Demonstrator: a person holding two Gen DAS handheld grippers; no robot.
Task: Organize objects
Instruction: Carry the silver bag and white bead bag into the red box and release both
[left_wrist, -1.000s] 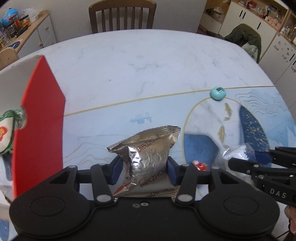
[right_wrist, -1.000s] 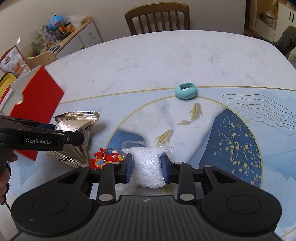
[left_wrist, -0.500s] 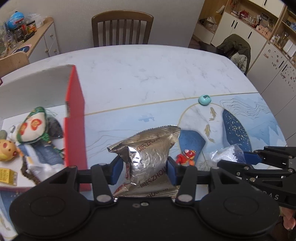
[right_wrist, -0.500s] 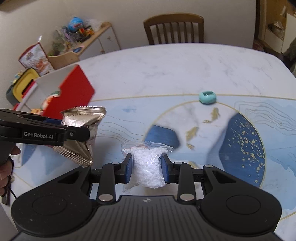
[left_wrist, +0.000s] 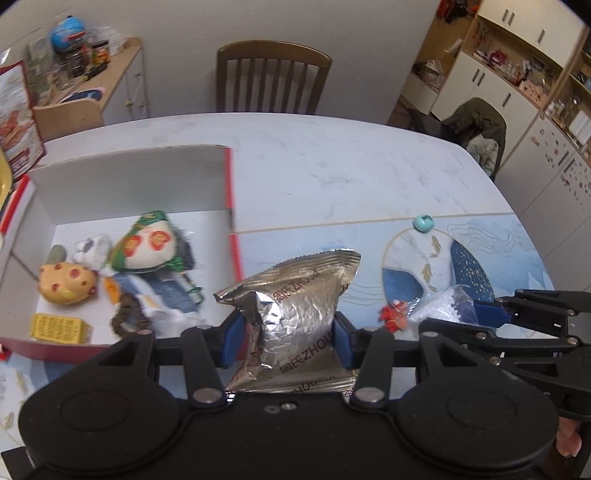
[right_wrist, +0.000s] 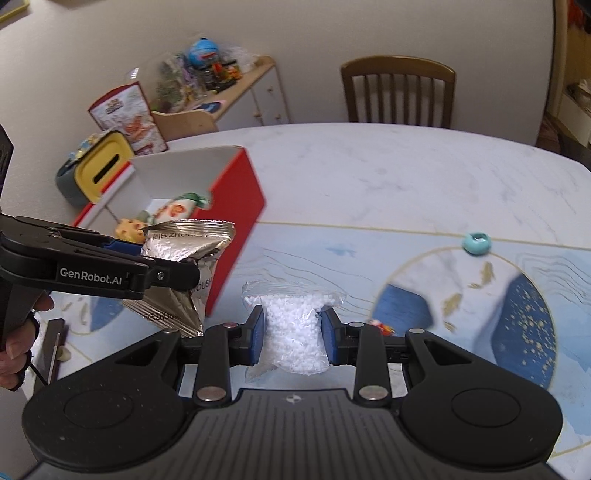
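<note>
My left gripper (left_wrist: 286, 341) is shut on a silver foil packet (left_wrist: 295, 306) and holds it in the air, just right of the red box (left_wrist: 232, 206). The packet also shows in the right wrist view (right_wrist: 184, 266). My right gripper (right_wrist: 293, 336) is shut on a clear bag of white beads (right_wrist: 295, 332), held above the table to the right of the left gripper; the bag also shows in the left wrist view (left_wrist: 439, 308). The red box (right_wrist: 236, 199) is open, white inside, and holds several small toys and packets (left_wrist: 144, 247).
A small red toy (left_wrist: 393, 315) lies on the blue patterned mat below the grippers. A teal round object (left_wrist: 423, 223) sits on the mat's gold line to the right. A wooden chair (left_wrist: 271, 79) stands at the table's far side. A yellow container (right_wrist: 101, 168) stands left of the box.
Both grippers have risen and drawn back with their loads. The left one has moved so the open box interior now shows. The red toy stays on the mat.
</note>
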